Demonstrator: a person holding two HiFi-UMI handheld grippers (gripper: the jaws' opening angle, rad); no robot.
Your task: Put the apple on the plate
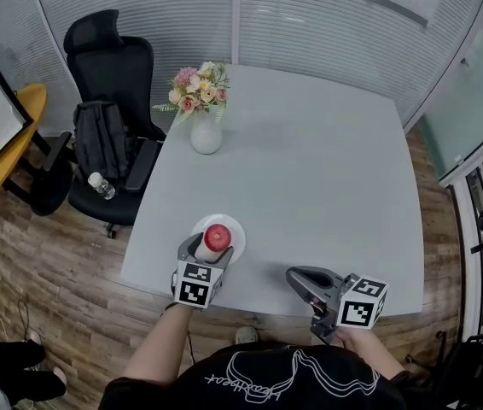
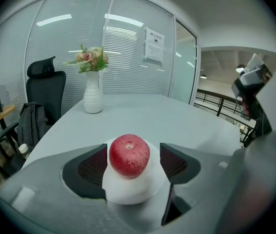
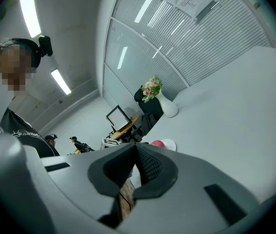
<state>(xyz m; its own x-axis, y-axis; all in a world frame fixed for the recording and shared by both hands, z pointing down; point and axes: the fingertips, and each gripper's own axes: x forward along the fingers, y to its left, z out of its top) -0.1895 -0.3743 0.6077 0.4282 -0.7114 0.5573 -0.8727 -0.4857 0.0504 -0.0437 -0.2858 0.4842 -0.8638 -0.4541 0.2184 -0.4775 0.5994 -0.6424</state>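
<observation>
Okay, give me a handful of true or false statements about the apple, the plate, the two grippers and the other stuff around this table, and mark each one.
1. The apple sits on the plate. True.
2. The left gripper is clamped shut with nothing in it. False: its jaws stand apart, with the apple between them.
3. The right gripper has its jaws together and holds nothing. True.
4. The vase of flowers touches the plate. False: it stands well apart from it, at the table's far side.
5. The seat of the black chair is bare. False: a dark backpack rests on it.
</observation>
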